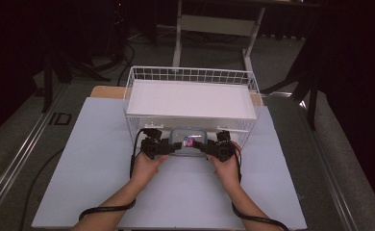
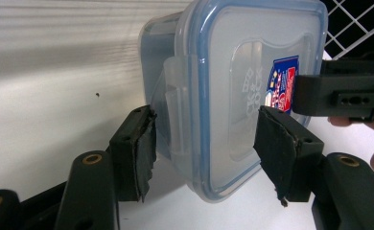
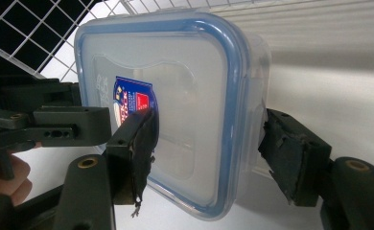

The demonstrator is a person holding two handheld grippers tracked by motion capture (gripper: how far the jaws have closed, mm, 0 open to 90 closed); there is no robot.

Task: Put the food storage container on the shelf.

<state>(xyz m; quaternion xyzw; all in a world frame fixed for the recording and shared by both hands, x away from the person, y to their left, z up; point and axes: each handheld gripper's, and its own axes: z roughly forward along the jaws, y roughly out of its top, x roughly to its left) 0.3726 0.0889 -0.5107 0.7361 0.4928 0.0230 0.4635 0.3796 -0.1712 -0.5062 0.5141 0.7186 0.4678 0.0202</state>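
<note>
The clear plastic food container sits at the middle of the high view, on the pale blue-grey tabletop just in front of the white wire basket, with the left gripper at its left end and the right gripper at its right end. Judging from that, the work is at the grasp stage: both tools have closed in on the box, but it looks not yet lifted, and moving it, perhaps into the basket or onto the flat white board that lies across the basket, is what remains. In the left gripper view the jaws stand wide apart, one pad below the side latch at lower left, the other in front of the lid at centre right; neither clearly presses the box. In the right gripper view its jaws bracket the container more closely, the left pad lying against the lid beside the label and the right pad at the side wall; whether it is truly pinching I cannot tell. The box is a rounded-corner rectangle of cloudy translucent plastic, smooth and glossy, with a blue seal ring around the lid, hinged clip flaps on the sides, and a blue-and-red sticker. The jaw pads are black, with ragged, peeling facing. The basket is thin white coated wire in a square grid.
</note>
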